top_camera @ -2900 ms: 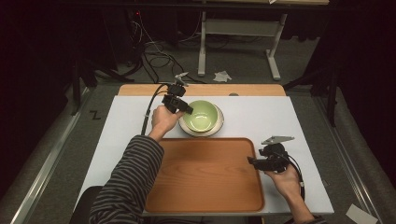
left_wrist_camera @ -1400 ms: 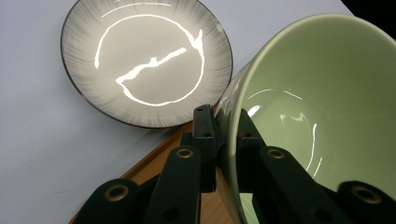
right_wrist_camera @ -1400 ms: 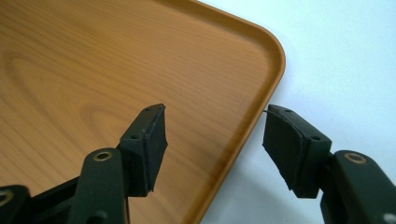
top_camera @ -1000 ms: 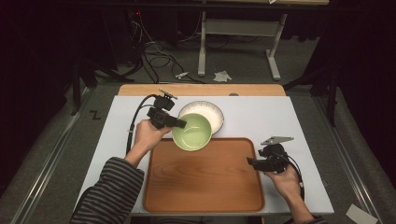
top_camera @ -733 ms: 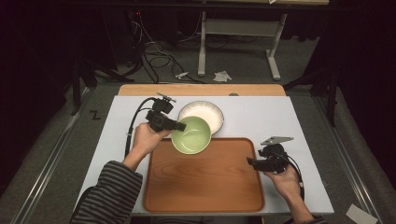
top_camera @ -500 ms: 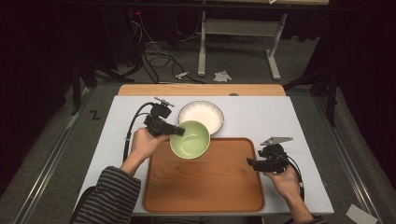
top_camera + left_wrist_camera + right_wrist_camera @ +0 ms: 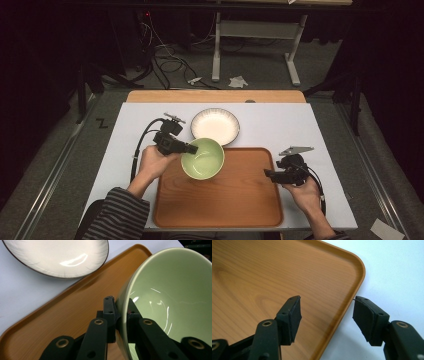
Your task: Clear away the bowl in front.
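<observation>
The left gripper (image 7: 121, 315) was clamped on the rim of the green bowl (image 7: 202, 159), which hung tilted over the tray's (image 7: 240, 200) upper left. Glazed and probably heavy, slippery and breakable, the bowl suited a rim pinch. The right gripper (image 7: 327, 317) stood open and empty.

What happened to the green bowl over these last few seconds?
The left gripper, shut on the green bowl by its rim, lifted it off the white plate and carried it over the wooden tray. The right gripper, plate and tray stayed put.
</observation>
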Available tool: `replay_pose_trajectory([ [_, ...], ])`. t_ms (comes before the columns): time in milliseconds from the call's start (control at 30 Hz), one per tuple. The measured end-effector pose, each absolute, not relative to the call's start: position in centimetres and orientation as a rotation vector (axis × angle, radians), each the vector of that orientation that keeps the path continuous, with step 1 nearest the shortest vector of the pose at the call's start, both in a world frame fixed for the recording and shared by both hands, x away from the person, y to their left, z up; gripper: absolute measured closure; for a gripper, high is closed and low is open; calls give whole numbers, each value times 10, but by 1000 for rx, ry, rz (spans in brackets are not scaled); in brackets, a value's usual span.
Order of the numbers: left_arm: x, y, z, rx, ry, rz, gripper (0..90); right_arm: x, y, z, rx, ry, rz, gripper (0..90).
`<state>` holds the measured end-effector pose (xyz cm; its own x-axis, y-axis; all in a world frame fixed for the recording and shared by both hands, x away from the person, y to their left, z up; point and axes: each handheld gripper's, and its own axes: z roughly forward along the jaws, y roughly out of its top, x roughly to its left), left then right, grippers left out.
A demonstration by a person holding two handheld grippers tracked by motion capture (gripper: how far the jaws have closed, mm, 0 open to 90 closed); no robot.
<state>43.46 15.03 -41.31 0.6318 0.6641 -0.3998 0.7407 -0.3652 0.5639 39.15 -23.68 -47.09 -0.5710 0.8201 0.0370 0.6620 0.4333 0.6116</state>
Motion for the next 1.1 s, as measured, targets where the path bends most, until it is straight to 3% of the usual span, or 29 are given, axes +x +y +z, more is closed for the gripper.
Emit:
replay_pose_trajectory([
  [1100,439,124,-455,2190,1120,-213,833,391,-236,-470,1280,2426,854,411],
])
